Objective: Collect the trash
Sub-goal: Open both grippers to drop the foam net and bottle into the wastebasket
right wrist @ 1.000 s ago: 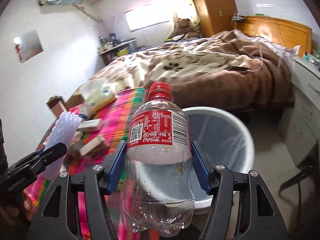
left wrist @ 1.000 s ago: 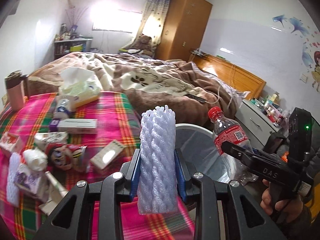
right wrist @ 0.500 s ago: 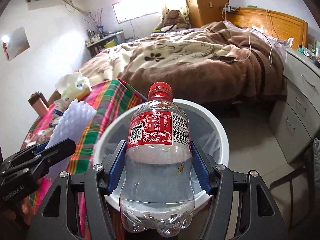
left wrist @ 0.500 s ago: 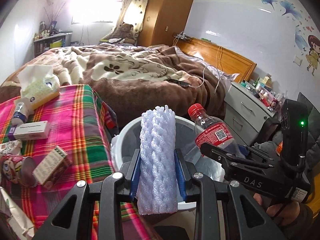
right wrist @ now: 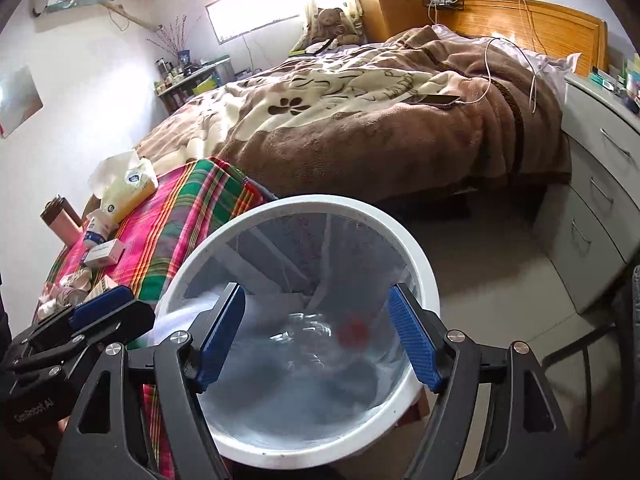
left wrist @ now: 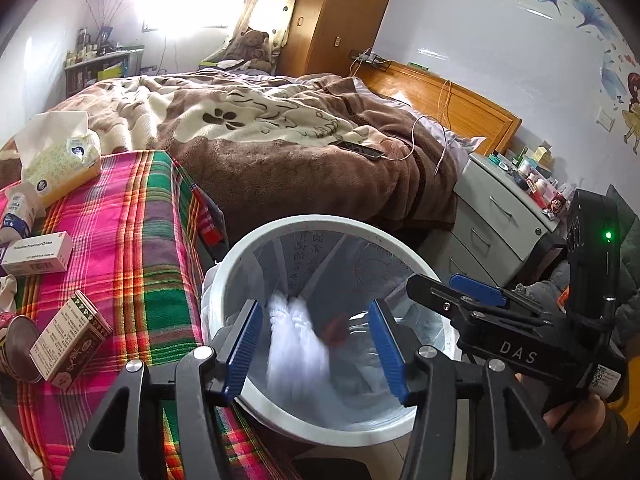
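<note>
Both of my tools hang over the white bin (left wrist: 224, 276), which stands on the floor beside the worktop (left wrist: 132, 240) with its plaid cloth. My left hand-held gripper (left wrist: 316, 348) has its blue pads apart and its jaws are opening; the white foam sleeve (left wrist: 296, 344) is a blur between them, free of the pads, inside the bin's mouth. My right hand-held gripper (right wrist: 316, 336) is likewise opening, nothing pressed between its pads, and the clear bottle (right wrist: 320, 340) with its red cap shows blurred below them in the lined bin (I cannot tell whether it has landed). A tissue pack (left wrist: 60, 160) and small boxes (left wrist: 70, 340) lie on the cloth.
</note>
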### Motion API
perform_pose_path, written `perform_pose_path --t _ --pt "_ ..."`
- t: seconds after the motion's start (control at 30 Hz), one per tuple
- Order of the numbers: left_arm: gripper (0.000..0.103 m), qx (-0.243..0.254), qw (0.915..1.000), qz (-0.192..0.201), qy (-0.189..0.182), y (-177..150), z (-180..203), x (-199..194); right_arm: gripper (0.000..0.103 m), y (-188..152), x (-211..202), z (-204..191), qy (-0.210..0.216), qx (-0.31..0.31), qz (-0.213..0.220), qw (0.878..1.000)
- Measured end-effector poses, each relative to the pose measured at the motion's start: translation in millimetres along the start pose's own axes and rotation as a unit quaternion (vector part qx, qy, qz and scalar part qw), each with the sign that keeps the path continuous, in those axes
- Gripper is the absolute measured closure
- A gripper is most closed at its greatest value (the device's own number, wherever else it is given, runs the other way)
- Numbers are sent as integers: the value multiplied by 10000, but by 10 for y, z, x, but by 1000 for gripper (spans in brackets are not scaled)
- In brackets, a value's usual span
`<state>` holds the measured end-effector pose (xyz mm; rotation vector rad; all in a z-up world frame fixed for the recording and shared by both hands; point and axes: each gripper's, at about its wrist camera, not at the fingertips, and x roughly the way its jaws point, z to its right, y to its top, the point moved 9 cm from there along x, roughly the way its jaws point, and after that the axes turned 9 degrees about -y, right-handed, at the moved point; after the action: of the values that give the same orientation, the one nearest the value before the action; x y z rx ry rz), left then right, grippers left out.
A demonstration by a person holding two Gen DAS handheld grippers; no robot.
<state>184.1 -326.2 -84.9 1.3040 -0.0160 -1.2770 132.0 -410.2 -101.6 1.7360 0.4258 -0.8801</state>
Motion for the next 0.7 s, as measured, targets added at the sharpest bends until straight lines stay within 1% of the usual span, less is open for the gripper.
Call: perform_pose_path --t 0.13,0.37,0.43,0.57,0.7 --pt "47 62 9999 32 80 -8 -8 -73 27 -1 -55 -15 45 18 37 10000" --pt "47 61 9995 59 302 -106 -86 -332 27 41 -283 -113 -43 -60 417 9991" --pt "47 22 9993 59 362 -137 -129 -422 27 39 -344 -168 2 -78 480 9988" --pt "47 37 9978 262 609 -152 -233 -678 27 31 -442 -291 145 -13 603 9981" --pt "47 -33 9968 392 702 -177 -352 -905 27 -2 -471 -457 236 -84 640 9976"
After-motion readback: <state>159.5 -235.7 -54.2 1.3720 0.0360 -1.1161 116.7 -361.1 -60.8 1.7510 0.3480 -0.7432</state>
